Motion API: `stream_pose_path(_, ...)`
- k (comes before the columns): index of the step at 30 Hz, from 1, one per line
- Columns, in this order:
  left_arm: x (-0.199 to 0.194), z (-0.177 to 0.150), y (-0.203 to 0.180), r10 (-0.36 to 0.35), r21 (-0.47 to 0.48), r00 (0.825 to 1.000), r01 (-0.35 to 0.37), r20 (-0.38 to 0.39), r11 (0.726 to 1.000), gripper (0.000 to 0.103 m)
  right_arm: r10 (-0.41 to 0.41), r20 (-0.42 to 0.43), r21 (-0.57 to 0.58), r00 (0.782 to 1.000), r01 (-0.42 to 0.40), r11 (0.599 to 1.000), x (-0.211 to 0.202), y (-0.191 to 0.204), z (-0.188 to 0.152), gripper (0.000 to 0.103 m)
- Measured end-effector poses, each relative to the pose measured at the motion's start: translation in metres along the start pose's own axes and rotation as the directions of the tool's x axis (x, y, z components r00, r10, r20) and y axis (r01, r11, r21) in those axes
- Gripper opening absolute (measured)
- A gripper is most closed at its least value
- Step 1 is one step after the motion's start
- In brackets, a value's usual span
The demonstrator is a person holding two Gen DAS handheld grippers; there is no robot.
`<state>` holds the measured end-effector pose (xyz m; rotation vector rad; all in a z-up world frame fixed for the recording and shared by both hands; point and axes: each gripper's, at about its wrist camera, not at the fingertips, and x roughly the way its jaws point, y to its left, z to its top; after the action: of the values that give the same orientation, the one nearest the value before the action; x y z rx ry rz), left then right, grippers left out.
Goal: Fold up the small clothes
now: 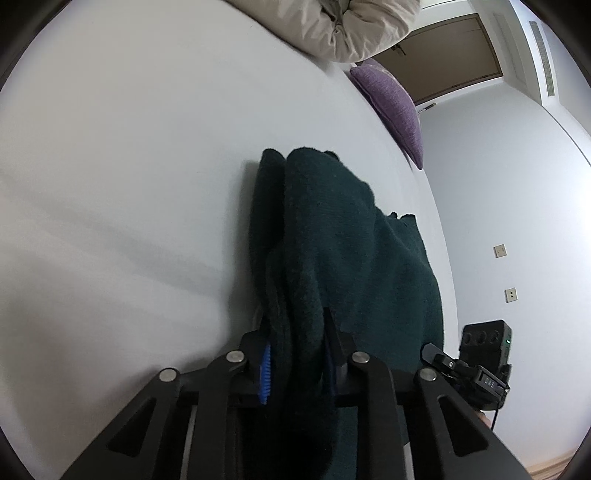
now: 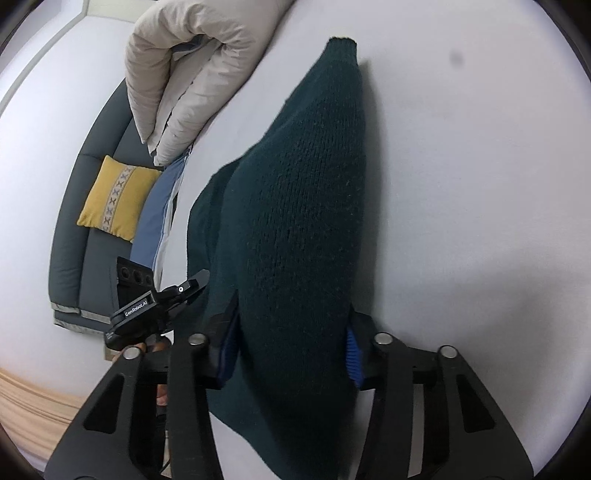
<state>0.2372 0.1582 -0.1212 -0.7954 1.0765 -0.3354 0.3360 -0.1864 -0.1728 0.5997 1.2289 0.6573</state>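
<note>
garment: dark green knit sweater (image 1: 332,240), bunched into a long ridge on the white bed sheet (image 1: 129,184), well in from the bed's edges
long axis: runs straight away from both grippers toward the beige duvet (image 1: 332,29) at the far end of the bed; cuff-like end (image 2: 341,42) points far
left gripper (image 1: 299,354): jaws narrow, blue pad (image 1: 265,373) pressed into a thick fold of the near hem; grip looks made
right gripper (image 2: 291,339): wider set, pads (image 2: 354,354) against both sides of a fatter bunch of the same near edge; holding it
relation: both tools sit on the near end, side by side, garment stretching forward from them; other gripper visible just beside in each wrist view
nearer hand: cannot tell, roughly level
judgement: next move likely carries the near edge forward along the axis, toward the far end
risk: knit is thick, a layer may slip out
</note>
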Motion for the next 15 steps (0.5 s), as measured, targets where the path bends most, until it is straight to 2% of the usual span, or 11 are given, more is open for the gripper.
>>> stream_pose_path(4, -0.018, -0.016, -0.032, 0.019, 0.081, 1.0, -0.019, 0.007, 0.997, 0.022, -0.016, 0.021, -0.062, 1.0, 0.018, 0.998, -0.023, 0.028, -0.016, 0.039)
stream_pose_path(7, -0.035, -0.043, -0.055, 0.032, 0.151, 0.999, -0.033, 0.012, 0.988, 0.022, -0.006, 0.029, -0.092, 1.0, 0.009, 0.996, -0.047, 0.044, -0.036, 0.039)
stream_pose_path(15, -0.064, -0.127, -0.081, -0.001, 0.203, 1.0, 0.002, -0.001, 0.979, 0.022, -0.011, 0.039, -0.132, 0.999, 0.016, 0.991, -0.104, 0.054, -0.116, 0.039)
